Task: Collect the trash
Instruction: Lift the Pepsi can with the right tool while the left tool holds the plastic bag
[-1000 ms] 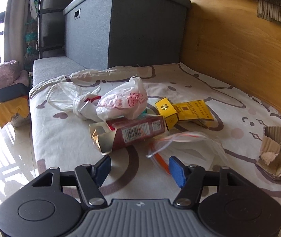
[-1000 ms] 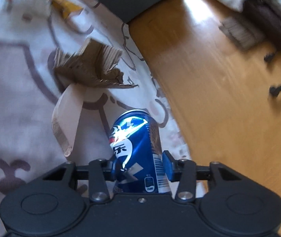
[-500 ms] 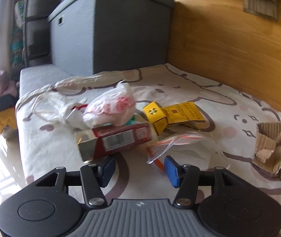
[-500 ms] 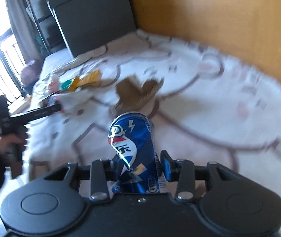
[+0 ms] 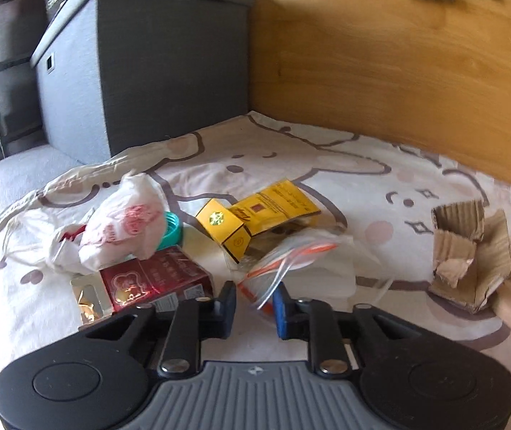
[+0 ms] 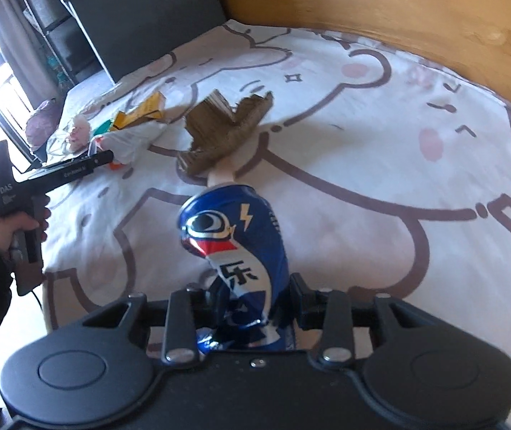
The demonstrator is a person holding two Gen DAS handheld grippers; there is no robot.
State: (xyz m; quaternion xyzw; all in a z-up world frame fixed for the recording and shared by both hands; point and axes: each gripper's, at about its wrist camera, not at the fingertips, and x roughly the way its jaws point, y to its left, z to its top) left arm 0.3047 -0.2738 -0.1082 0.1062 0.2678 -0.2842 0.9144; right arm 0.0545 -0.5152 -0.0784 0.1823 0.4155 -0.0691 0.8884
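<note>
Cartoon-printed white bedsheet (image 5: 327, 165) lay under scattered litter. My right gripper (image 6: 251, 308) was squeezing tighter on a dented blue soda can (image 6: 235, 247), held above the sheet. My left gripper (image 5: 254, 304) was closing on the clear orange-striped plastic bag (image 5: 291, 254) beside a red carton (image 5: 155, 281).
</note>
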